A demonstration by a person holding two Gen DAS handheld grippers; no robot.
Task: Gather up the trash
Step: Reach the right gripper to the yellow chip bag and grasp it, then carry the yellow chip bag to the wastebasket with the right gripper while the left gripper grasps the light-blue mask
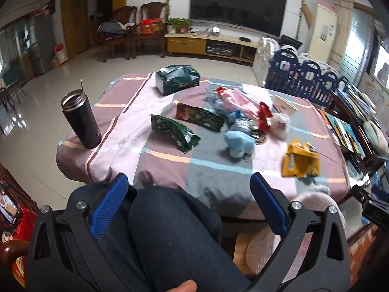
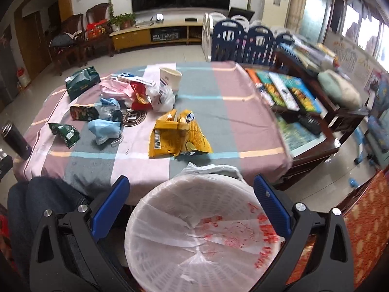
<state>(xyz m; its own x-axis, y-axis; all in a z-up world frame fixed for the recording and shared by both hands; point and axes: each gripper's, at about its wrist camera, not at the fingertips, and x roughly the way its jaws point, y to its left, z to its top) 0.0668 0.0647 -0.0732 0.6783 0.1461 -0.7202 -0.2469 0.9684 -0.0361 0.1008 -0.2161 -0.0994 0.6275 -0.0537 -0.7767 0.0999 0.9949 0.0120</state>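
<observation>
Trash lies scattered on the table's striped cloth (image 2: 243, 121): a yellow snack bag (image 2: 178, 135) (image 1: 300, 159), a green wrapper (image 1: 173, 132) (image 2: 65, 133), a dark green-red packet (image 1: 199, 116), crumpled blue masks (image 1: 239, 143) (image 2: 105, 127), a pink bag (image 1: 237, 101), a white plastic bag (image 2: 164, 98) and a paper cup (image 2: 170, 77). A white waste basket (image 2: 201, 233) lined with a plastic bag stands below the table's near edge. My right gripper (image 2: 192, 187) is open and empty above the basket. My left gripper (image 1: 189, 185) is open and empty above the person's knee.
A dark thermos (image 1: 81, 119) stands at the table's left edge. A green tissue box (image 1: 177, 79) sits at the far side. A low wooden table with books (image 2: 291, 97) stands close on the right. Blue and white playpen panels (image 2: 243, 41) stand behind.
</observation>
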